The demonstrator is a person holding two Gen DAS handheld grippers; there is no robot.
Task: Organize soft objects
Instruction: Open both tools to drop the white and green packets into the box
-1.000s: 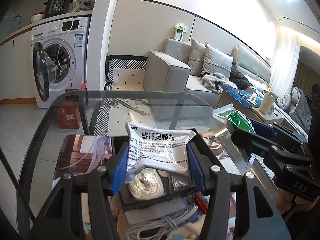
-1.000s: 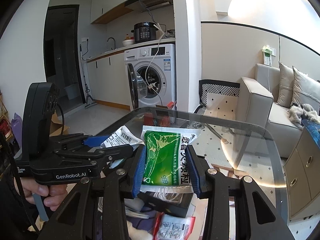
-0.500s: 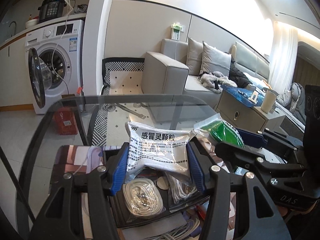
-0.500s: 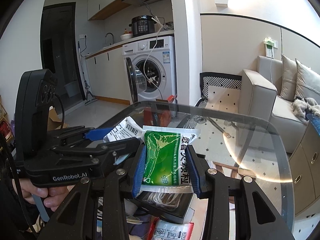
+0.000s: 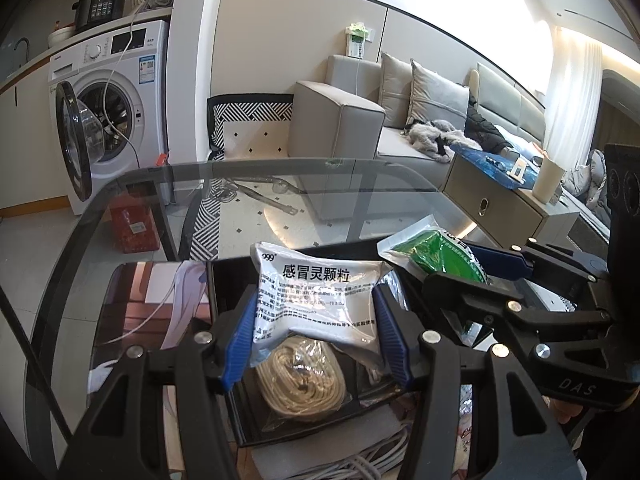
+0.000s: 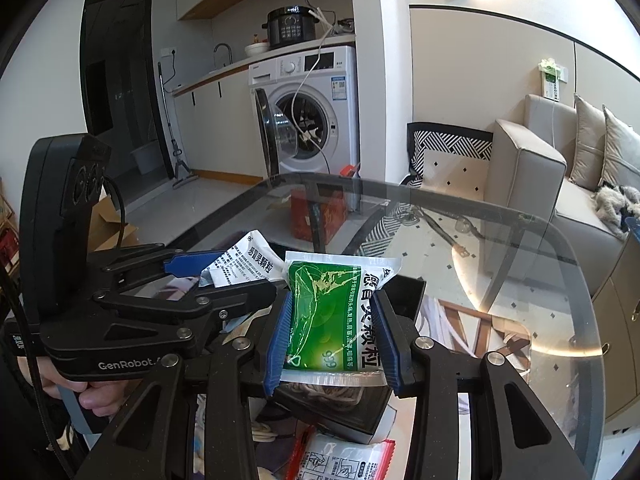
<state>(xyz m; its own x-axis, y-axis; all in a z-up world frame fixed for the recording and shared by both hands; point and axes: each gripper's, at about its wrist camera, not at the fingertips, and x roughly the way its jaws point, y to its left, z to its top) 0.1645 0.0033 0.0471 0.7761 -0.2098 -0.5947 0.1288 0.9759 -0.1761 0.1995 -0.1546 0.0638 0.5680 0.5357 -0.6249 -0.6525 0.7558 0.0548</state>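
Note:
My left gripper (image 5: 314,330) is shut on a white medicine sachet (image 5: 316,300) with black print, held above a black tray (image 5: 240,420). A bagged coil of cream cord (image 5: 302,380) lies in the tray. My right gripper (image 6: 330,334) is shut on a green and white sachet (image 6: 330,316), also above the black tray (image 6: 404,288). Each gripper shows in the other's view: the right one (image 5: 472,276) beside the white sachet, the left one (image 6: 224,270) just left of the green sachet.
The glass table (image 5: 280,176) carries the tray, white cables (image 5: 360,464) and a red and white packet (image 6: 344,460) near me. Beyond its far edge are a washing machine (image 5: 108,108) with its door open, a red box (image 5: 134,228) on the floor, and a grey sofa (image 5: 360,120).
Both grippers have moved forward over the tray with their sachets. The right gripper has come closer to the left one, so the two sachets are now side by side.

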